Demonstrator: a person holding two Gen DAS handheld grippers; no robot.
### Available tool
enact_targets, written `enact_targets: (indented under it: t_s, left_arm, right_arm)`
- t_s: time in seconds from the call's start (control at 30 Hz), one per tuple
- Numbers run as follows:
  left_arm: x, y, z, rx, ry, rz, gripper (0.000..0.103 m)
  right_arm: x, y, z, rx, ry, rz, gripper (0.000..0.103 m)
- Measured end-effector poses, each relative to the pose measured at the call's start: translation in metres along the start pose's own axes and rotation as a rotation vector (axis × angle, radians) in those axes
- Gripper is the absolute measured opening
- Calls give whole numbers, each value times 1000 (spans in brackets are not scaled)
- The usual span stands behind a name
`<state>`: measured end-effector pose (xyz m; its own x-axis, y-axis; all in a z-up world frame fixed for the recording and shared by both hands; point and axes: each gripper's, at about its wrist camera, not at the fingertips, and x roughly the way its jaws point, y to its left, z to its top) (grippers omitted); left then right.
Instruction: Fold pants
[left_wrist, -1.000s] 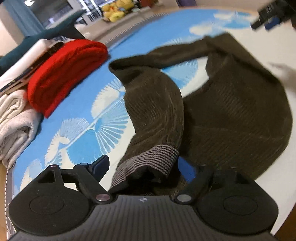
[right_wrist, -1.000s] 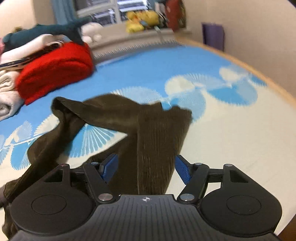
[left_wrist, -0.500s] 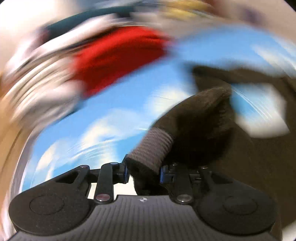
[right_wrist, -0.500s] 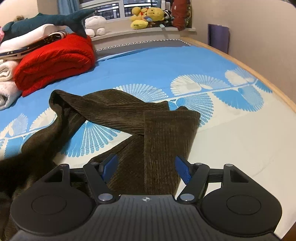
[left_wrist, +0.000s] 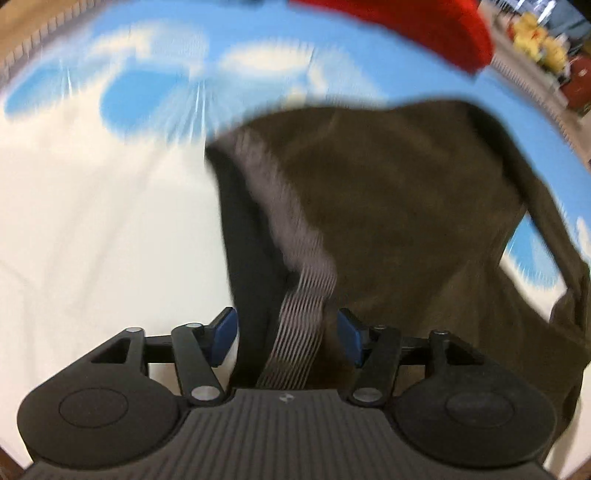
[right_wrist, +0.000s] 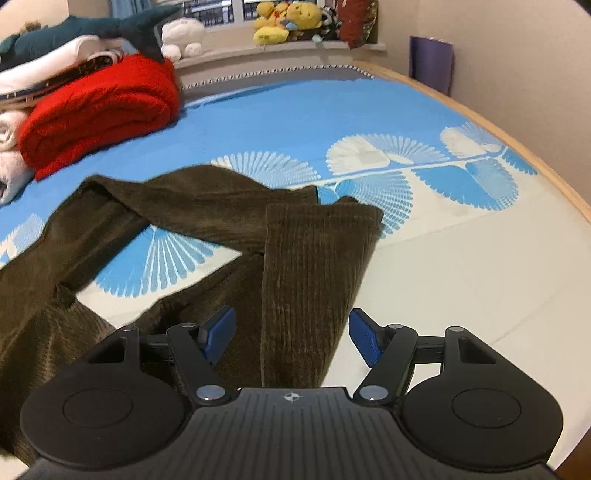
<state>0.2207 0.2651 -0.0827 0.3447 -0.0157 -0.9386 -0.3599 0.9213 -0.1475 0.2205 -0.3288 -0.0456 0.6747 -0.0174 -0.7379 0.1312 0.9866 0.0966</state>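
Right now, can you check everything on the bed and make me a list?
Surface: blue and white patterned bed cover, flat.
Job's things: brown pants, rumpled, one leg lying across the other, not folded yet.
Clutter: red blanket and pale folded laundry stacked at far left.
Tongs: left tongs have just been opening, striped waistband between them; right tongs open over a pant leg.
Cables: nothing seen.
Surroundings: plush toys on the windowsill.

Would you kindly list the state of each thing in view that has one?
Pants: unfolded, legs crossed on the bed.
Waistband: between the left gripper's pads, not pinched.
Left gripper: open, jaws just reopened.
Right gripper: open over a pant leg.
Red blanket: folded.
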Motion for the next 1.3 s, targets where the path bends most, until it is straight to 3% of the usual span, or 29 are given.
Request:
enact_targets:
  t_s: [0.13, 0.3, 0.63, 0.7, 0.73, 0.77, 0.8, 0.83, 0.87, 1.1, 1.2, 1.3]
  left_arm:
    - [20, 8, -15, 9, 93, 17, 75]
    - [34, 2, -26, 52, 143, 18, 76]
    - [36, -7, -38, 175, 98, 13, 78]
    - [36, -7, -38, 206, 86, 4, 70]
    - [34, -8, -39, 230, 81, 6, 67]
    - [31, -10, -41, 253, 76, 12, 59]
    - [29, -13, -42, 277, 69, 12, 51]
    - [26, -13, -43, 294, 64, 13, 48]
    - [23, -14, -45, 311, 58, 17, 42]
    - [-5, -21, -57, 424, -3, 74, 31]
    - [-16, -20, -59, 451, -12, 145, 31]
    - [-19, -16, -68, 490, 36, 249, 31]
  right_arm:
    - [18, -4, -3, 13, 65, -6, 69]
    - [48, 1, -14, 15, 222, 27, 71]
    - [87, 35, -34, -167, 327, -62, 70]
    - [89, 37, -35, -187, 325, -94, 68]
    - [88, 36, -35, -188, 321, -100, 62]
    - [88, 37, -35, -190, 317, -104, 45]
    - [87, 38, -34, -197, 308, -110, 35]
    - [85, 38, -33, -214, 298, -134, 19]
    - [84, 38, -32, -225, 292, -158, 14]
    - [54, 2, -18, -90, 203, -243, 8]
    - [46, -15, -23, -87, 239, -289, 8]
    - [45, -29, -34, -94, 327, -291, 8]
